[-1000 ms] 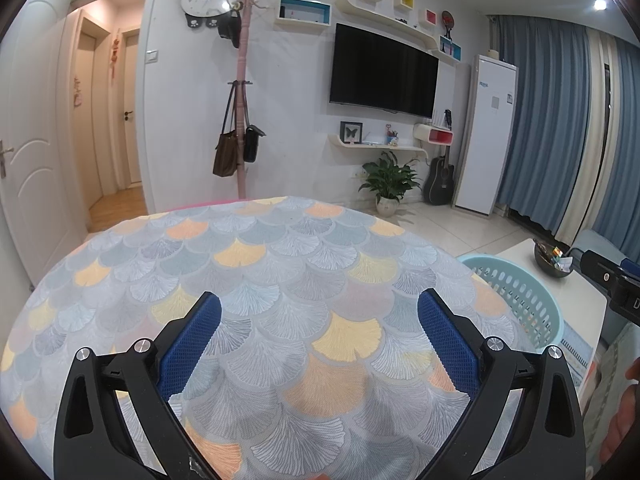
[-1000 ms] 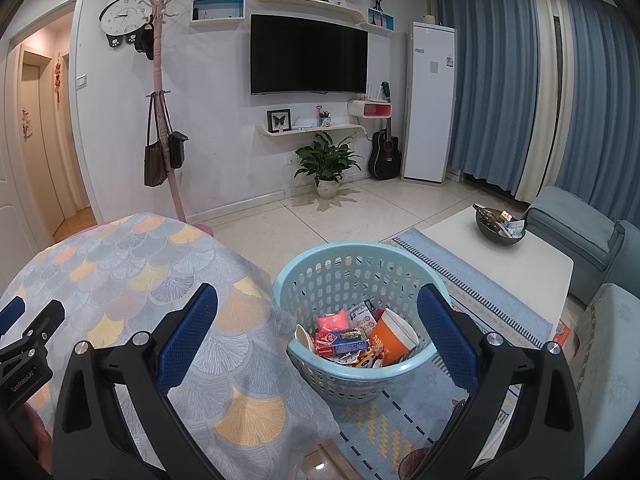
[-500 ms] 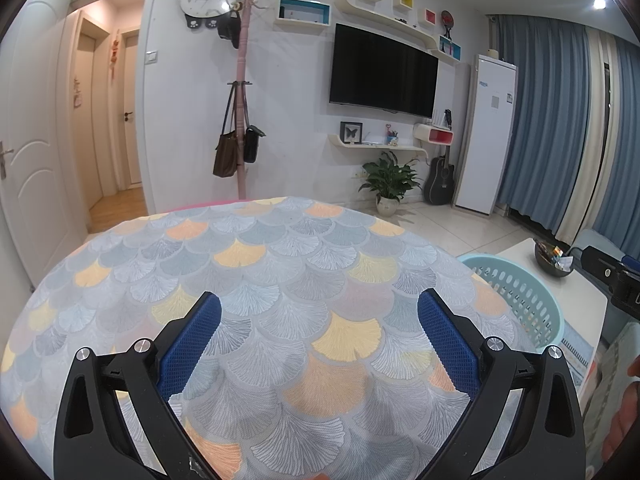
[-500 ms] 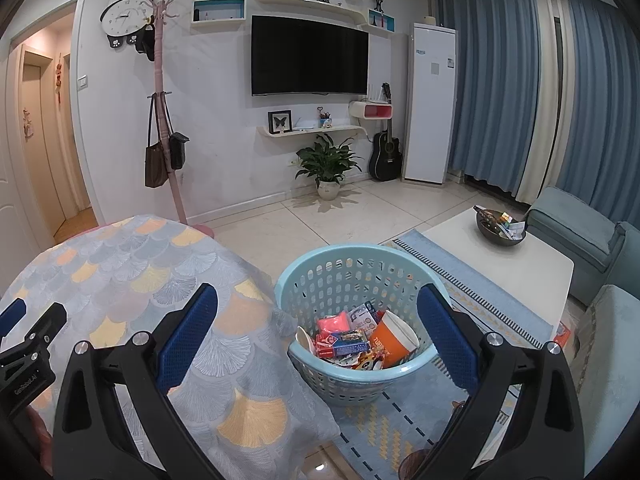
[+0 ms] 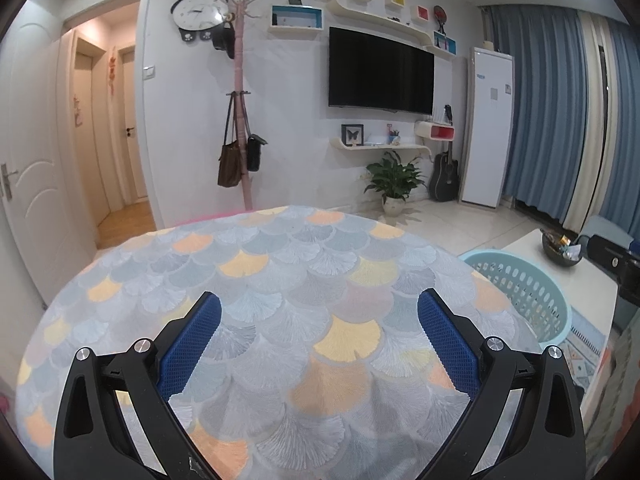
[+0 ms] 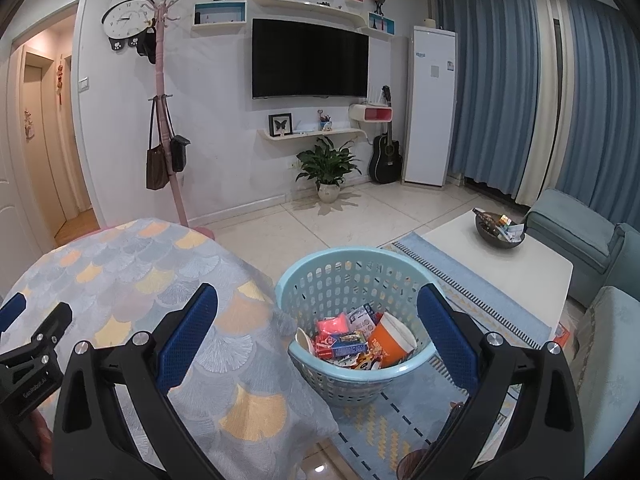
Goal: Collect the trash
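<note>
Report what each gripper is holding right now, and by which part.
Nothing is held. The left gripper is open over the patterned tablecloth, with nothing between its pads. The right gripper is open above the blue basket, also with nothing between them.

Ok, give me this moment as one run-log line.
left gripper: open, empty, over table | right gripper: open, empty, above basket | basket: holds trash, on rug beside table

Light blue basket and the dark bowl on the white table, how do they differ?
The light blue basket stands on the rug beside the covered table; the dark bowl sits up on the white coffee table. The basket has perforated walls; the bowl's wall is solid. The basket looks far larger. Both hold small colourful items.
</note>
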